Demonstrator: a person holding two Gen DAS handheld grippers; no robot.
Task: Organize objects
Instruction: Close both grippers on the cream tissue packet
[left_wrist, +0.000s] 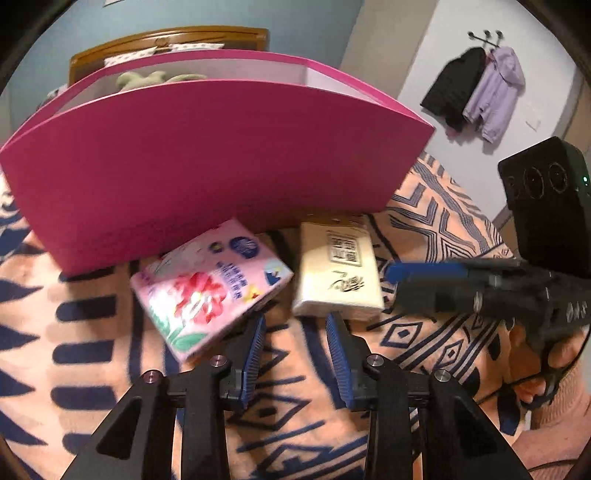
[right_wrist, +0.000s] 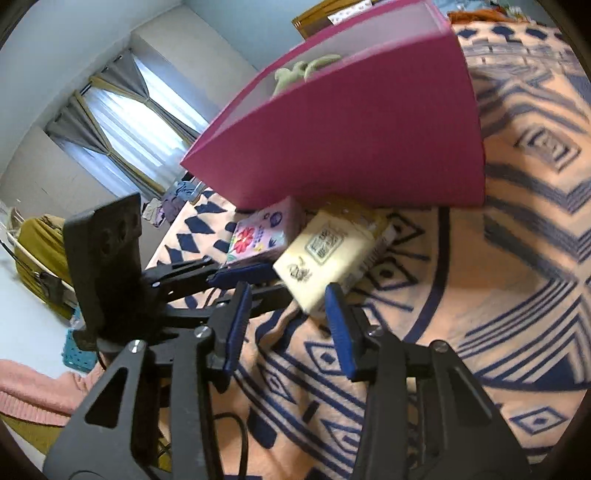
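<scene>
No print can be read for certain. The cream tissue pack (left_wrist: 338, 271) beside the pink box (left_wrist: 207, 155) bears a framed block of blurred characters; the floral tissue pack (left_wrist: 212, 291) carries blurred blue lettering.

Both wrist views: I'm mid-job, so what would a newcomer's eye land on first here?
The big magenta box standing on the patterned blanket dominates both views, with something pale green showing inside. At the foot of its front wall lie two tissue packs side by side: a pink floral pack and a cream pack. The hanging clothes on the far wall stand out too.
</scene>
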